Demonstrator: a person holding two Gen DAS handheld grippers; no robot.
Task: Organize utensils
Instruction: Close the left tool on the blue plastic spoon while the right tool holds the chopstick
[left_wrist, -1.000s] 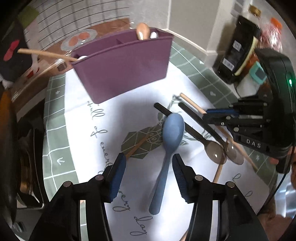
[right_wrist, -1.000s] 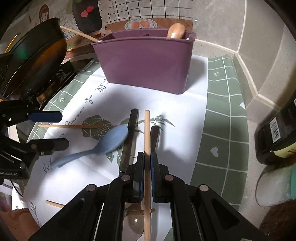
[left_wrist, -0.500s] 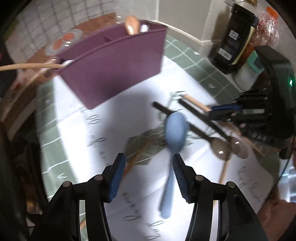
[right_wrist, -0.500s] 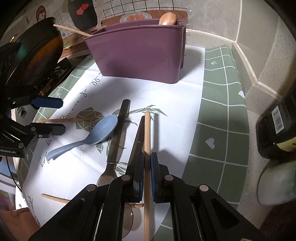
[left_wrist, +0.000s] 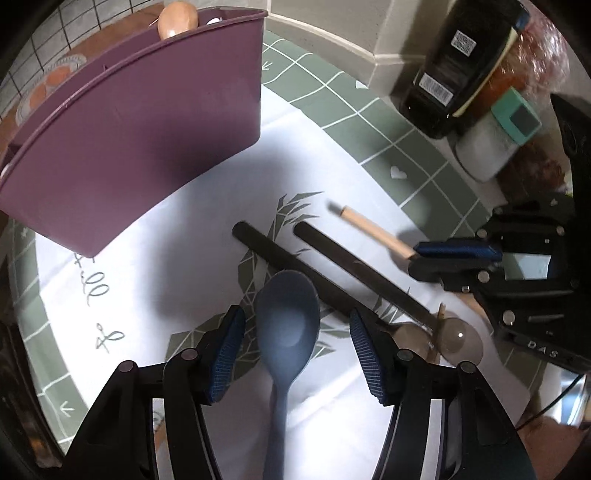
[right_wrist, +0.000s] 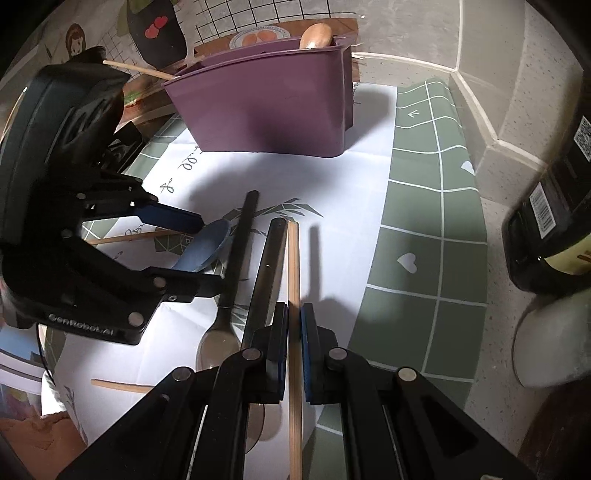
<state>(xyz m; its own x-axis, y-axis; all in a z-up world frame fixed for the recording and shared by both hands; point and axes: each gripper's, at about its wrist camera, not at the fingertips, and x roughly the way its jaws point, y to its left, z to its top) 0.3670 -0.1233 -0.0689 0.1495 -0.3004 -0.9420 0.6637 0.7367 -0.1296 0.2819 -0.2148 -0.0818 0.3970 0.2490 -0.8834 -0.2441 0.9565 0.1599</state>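
Counter (right_wrist: 491, 236) runs speckled grey along the tiled wall, and over it lies the green-checked mat (left_wrist: 417, 147) with its white printed centre. On the far side of the mat stands the purple utensil caddy (left_wrist: 140, 133), upright, a wooden spoon bowl (left_wrist: 177, 16) poking out of its right-hand compartment and a thin wooden stick (right_wrist: 138, 70) leaning out to its left. Off the mat's right edge, a dark bottle (left_wrist: 458, 62) sits just beside a white jar with a teal lid (left_wrist: 495, 144).

Left gripper (left_wrist: 297, 347) is down low over the mat, jaws spread wide, straddling the blue spoon (left_wrist: 286, 332) — bowl pointing toward the caddy, handle running back between the fingers, neither pad touching it. Just beside the spoon's bowl lie two black-handled metal spoons (left_wrist: 295, 266), side by side on the white print, bowls toward the near edge.

Right gripper (right_wrist: 293, 347) is clamped tight on a wooden chopstick (right_wrist: 293, 266), the stick running straight forward between the blue pads, its tip aimed at the caddy and lying right alongside one of the black handles. Another chopstick (right_wrist: 122, 386) rests loose on the mat near the front edge, and one more (right_wrist: 125, 236) lies flat behind the left gripper.
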